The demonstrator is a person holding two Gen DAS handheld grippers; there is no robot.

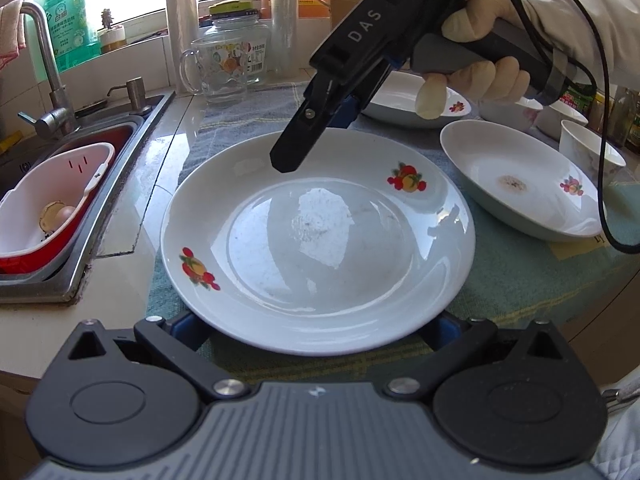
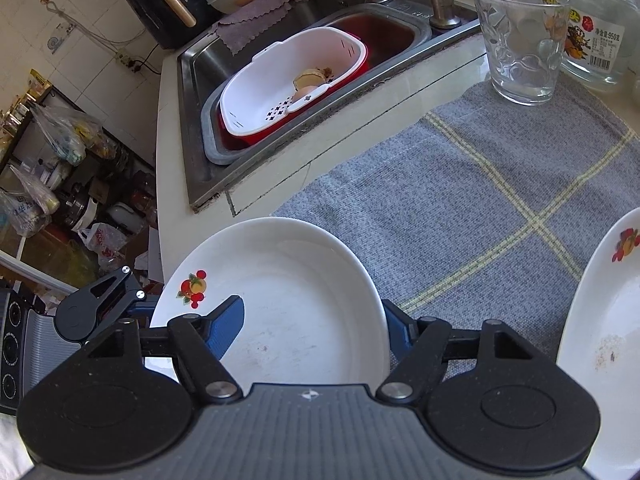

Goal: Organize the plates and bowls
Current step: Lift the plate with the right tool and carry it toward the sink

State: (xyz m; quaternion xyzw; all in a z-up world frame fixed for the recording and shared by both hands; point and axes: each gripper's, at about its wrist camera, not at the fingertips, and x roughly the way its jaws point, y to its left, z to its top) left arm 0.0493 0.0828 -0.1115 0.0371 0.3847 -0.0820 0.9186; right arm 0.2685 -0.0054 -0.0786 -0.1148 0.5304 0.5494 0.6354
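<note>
Plates (image 1: 320, 240), three, on checked cloth (image 1: 248, 120); bowls (image 1: 588, 152), two, beside.

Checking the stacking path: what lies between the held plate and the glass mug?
Only bare checked cloth between plate and mug, shown in the right wrist view.
</note>
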